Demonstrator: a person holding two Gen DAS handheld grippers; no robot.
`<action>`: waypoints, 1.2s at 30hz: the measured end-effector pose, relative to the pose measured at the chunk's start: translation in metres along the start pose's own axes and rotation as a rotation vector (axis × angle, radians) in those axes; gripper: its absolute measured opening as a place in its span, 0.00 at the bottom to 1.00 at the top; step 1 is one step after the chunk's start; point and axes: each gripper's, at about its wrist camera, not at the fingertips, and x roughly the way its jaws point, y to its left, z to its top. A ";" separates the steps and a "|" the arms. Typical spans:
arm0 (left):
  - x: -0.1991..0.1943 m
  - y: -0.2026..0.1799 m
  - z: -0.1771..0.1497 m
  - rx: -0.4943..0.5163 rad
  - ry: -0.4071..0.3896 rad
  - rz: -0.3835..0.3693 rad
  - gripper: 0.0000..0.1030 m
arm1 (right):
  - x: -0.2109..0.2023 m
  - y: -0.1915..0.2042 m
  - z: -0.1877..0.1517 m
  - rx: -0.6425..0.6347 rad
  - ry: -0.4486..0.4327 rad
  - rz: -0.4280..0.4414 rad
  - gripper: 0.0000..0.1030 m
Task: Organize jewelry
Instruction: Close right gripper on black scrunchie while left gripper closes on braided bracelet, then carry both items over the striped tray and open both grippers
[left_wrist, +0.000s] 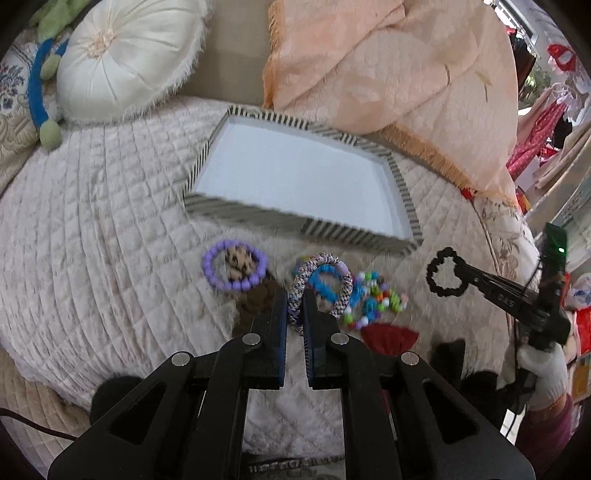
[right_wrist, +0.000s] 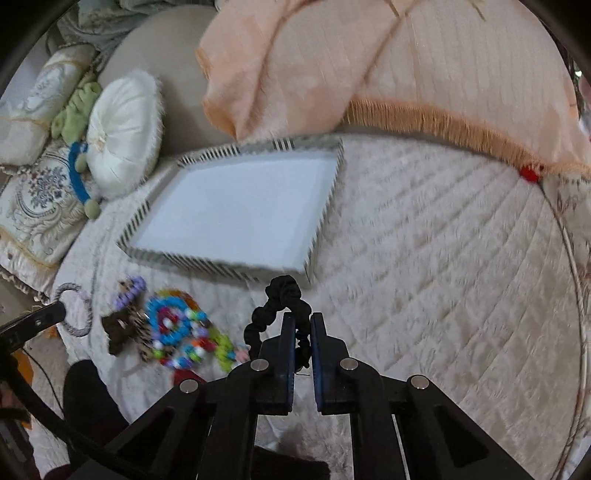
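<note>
A striped-rim tray (left_wrist: 243, 211) with a bare white floor lies on the quilted bed; it also shows in the right wrist view (right_wrist: 218, 263). My left gripper (left_wrist: 295, 299) is shut on a grey braided bracelet (left_wrist: 343, 280), lifted over the pile; the same bracelet shows in the right wrist view (right_wrist: 74, 310). My right gripper (right_wrist: 303, 325) is shut on a black scrunchie (right_wrist: 284, 299), held just before the tray's near corner; it also shows in the left wrist view (left_wrist: 445, 273). A purple bead bracelet (left_wrist: 234, 271), a blue ring (left_wrist: 325, 284) and colourful beads (left_wrist: 373, 299) lie in front of the tray.
A round white cushion (left_wrist: 125, 55) and a blue-green toy (left_wrist: 40, 96) sit at the back left. A peach fringed blanket (left_wrist: 388, 74) is draped behind the tray. A brown leopard scrunchie (right_wrist: 122, 328) lies by the pile. A red item (left_wrist: 388, 338) lies near me.
</note>
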 end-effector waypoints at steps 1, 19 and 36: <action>0.000 0.000 0.006 -0.001 -0.009 0.006 0.06 | -0.002 0.002 0.006 -0.006 -0.010 0.001 0.07; 0.114 0.056 0.107 -0.125 0.067 0.150 0.06 | 0.102 0.023 0.074 0.003 0.091 0.013 0.07; 0.145 0.068 0.106 -0.136 0.117 0.273 0.27 | 0.105 0.013 0.069 -0.013 0.103 0.016 0.28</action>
